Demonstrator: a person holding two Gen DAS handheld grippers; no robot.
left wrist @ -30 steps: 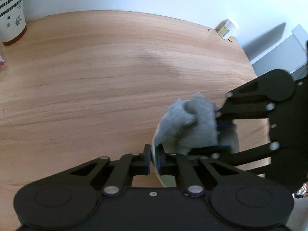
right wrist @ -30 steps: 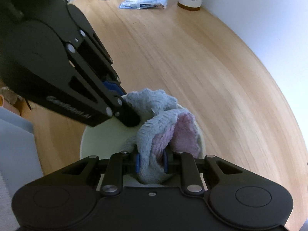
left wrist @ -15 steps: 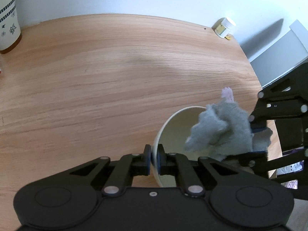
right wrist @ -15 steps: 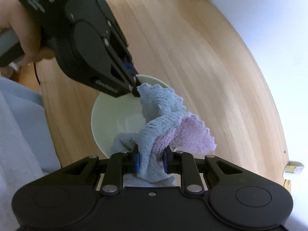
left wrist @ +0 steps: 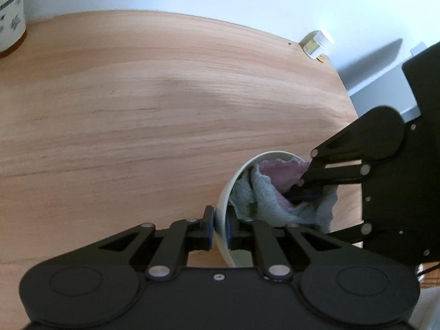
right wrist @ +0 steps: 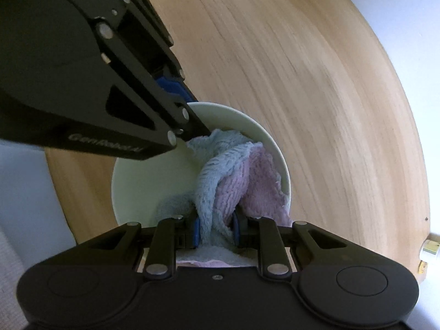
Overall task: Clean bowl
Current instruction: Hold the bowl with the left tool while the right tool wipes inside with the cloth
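Observation:
A pale green bowl point(right wrist: 132, 181) sits near the edge of the wooden table point(left wrist: 165, 110). My left gripper point(left wrist: 219, 228) is shut on the bowl's rim point(left wrist: 221, 209), one pad outside the wall and one inside. In the right wrist view this left gripper point(right wrist: 189, 126) clamps the bowl's far rim. My right gripper point(right wrist: 214, 229) is shut on a blue and pink cloth point(right wrist: 228, 176), which is pushed down inside the bowl against its right wall. From the left wrist the cloth point(left wrist: 272, 192) fills the bowl, with my right gripper point(left wrist: 299, 189) coming in from the right.
A small white-capped jar point(left wrist: 316, 42) stands at the table's far right edge by the wall. A patterned white cup point(left wrist: 11, 13) stands at the far left. The table edge runs just right of the bowl, with grey floor point(right wrist: 24, 206) below.
The right gripper has brought the cloth from above the bowl's right side down into the bowl. The left gripper has kept its hold on the rim in the same place.

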